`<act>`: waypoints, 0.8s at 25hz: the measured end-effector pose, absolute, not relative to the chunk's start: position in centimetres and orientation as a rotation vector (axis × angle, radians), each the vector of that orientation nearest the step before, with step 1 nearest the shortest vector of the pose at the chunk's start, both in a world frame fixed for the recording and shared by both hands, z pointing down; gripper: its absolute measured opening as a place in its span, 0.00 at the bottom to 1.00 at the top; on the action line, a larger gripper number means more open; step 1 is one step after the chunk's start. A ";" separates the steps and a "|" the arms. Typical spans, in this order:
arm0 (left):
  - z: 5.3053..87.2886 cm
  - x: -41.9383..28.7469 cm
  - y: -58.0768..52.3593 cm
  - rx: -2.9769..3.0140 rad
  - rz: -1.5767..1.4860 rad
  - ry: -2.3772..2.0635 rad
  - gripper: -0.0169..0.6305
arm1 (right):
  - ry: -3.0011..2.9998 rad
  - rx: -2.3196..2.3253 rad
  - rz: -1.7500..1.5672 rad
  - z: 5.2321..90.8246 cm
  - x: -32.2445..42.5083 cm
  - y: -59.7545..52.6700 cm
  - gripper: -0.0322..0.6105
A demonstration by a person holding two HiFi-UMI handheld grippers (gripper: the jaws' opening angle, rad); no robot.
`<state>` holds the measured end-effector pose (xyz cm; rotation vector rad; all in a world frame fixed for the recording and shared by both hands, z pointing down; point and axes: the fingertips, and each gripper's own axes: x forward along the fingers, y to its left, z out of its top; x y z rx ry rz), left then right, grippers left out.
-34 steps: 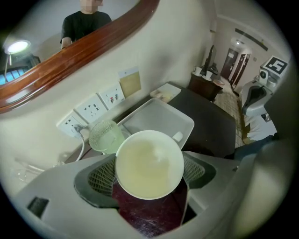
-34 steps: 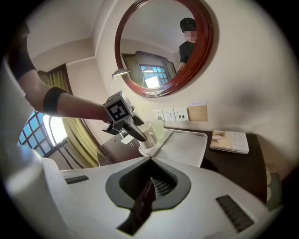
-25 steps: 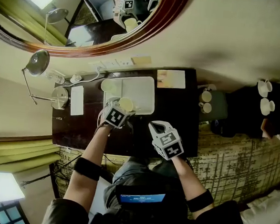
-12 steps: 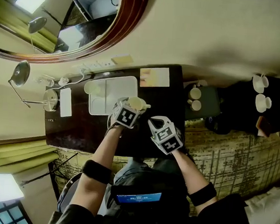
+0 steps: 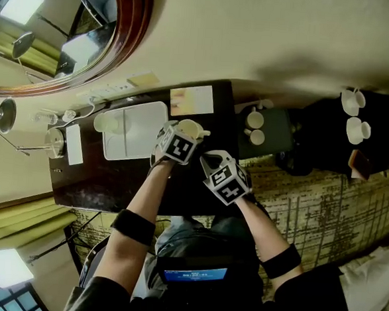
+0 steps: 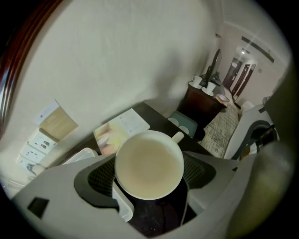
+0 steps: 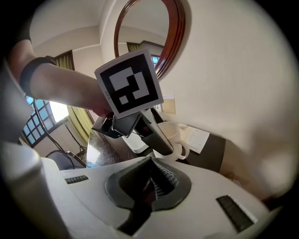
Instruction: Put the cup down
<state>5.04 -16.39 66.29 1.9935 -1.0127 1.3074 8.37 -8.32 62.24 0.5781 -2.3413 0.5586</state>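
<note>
Upright white cup [image 6: 148, 161] clamped in left claw [image 6: 149, 173] over dark worktop [image 5: 103, 178], beside tray [image 5: 133, 130]; right claw [image 7: 154, 179] together, empty.

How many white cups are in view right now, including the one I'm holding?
5. One cup in the left gripper's jaws, two cups on the green tray, two cups on the dark cabinet far right. The round pale thing on the white tray may be another.

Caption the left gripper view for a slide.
Left claw clamps a cream cup by its sides over the dark desk, a leaflet lying beyond.
</note>
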 end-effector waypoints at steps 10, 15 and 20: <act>68.5 8.4 -17.9 1.968 1.317 -1.018 0.67 | -2.332 0.589 0.572 63.7 10.0 -8.9 0.05; 68.4 8.2 -18.4 1.944 1.341 -1.080 0.67 | -2.326 0.600 0.585 64.0 10.9 -8.8 0.05; 70.2 9.3 -18.3 1.971 1.283 -1.059 0.67 | -2.324 0.600 0.589 63.9 11.2 -8.7 0.05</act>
